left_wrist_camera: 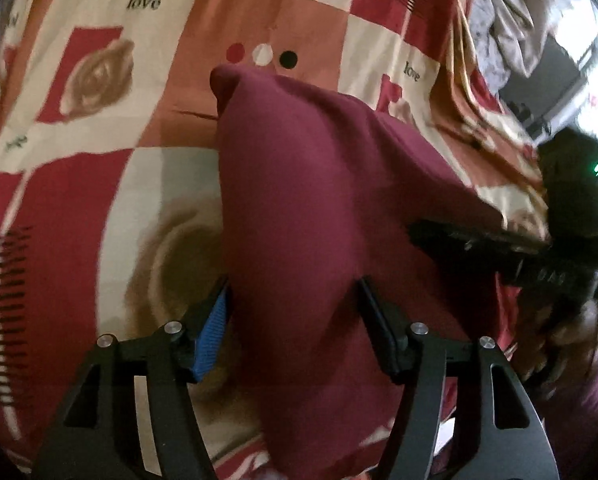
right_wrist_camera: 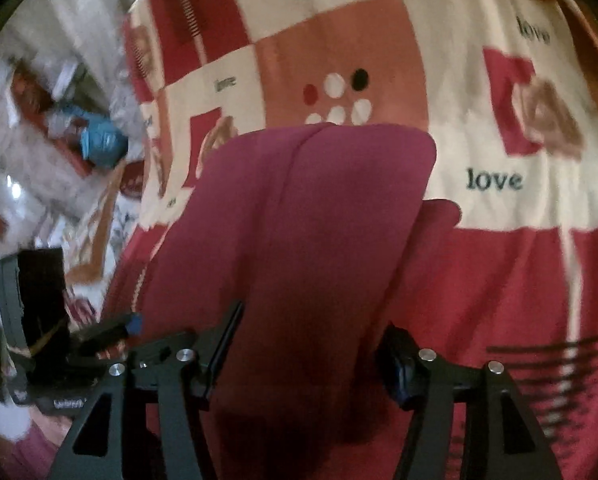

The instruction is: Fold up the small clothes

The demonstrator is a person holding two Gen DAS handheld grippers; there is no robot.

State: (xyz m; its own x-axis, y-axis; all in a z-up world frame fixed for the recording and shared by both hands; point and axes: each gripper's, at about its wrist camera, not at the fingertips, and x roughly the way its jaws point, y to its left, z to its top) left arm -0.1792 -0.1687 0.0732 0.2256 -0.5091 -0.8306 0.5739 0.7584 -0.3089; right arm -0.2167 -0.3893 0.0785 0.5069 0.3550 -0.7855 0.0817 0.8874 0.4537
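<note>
Well, both tongs gripped the maroon cloth (left_wrist_camera: 299,208): left gripper (left_wrist_camera: 293,300) pinched one bunched fold, right gripper (right_wrist_camera: 311,332) pinched another (fingers wide around thick fabric). Beyond, it draped above the red-and-cream "love" bedspread (right_wrist_camera: 499,128).

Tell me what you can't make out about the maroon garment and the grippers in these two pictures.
- Left wrist view: whether the left gripper pinches the maroon garment; cloth fills the gap.
- Right wrist view: same for the right gripper.
- Both views: garment type; its lower edge is cut off.
- Room clutter: blurred.
</note>
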